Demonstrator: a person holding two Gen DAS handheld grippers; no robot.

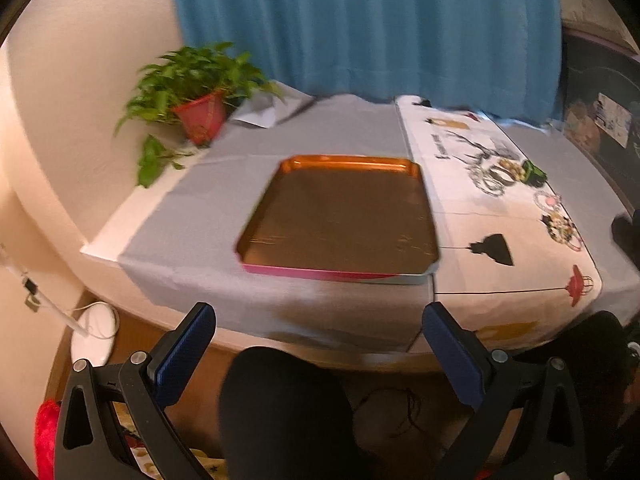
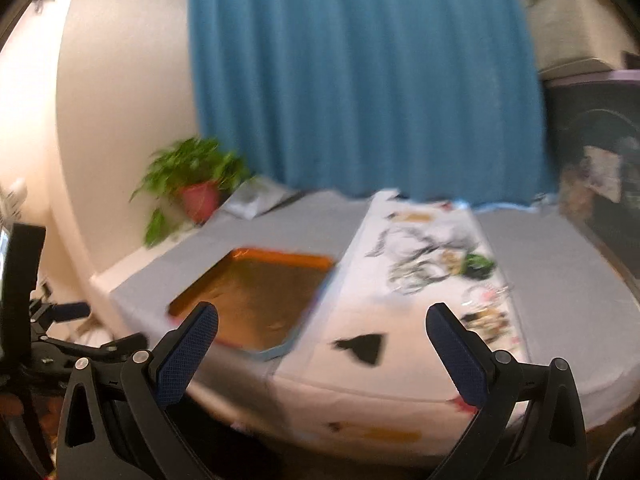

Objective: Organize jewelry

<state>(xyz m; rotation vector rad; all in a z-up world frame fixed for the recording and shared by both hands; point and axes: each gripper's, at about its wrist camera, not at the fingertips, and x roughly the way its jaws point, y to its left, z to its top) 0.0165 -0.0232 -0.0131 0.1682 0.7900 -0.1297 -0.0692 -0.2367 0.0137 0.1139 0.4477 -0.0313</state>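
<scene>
Both grippers, left [image 1: 319, 328] and right [image 2: 322, 328], gape with ribbed blue pads. Glossy orange rectangular tray [image 1: 340, 220] lies left; beaded jewelry [image 1: 560, 226] clusters right on printed cloth [image 1: 472, 216].

Both wrist views look forward from off the near edge of the desk [image 1: 320, 128] toward the far blue curtain [image 1: 360, 20]. The 2 share the orange tray [image 1: 340, 216], the right view from farther right.
</scene>
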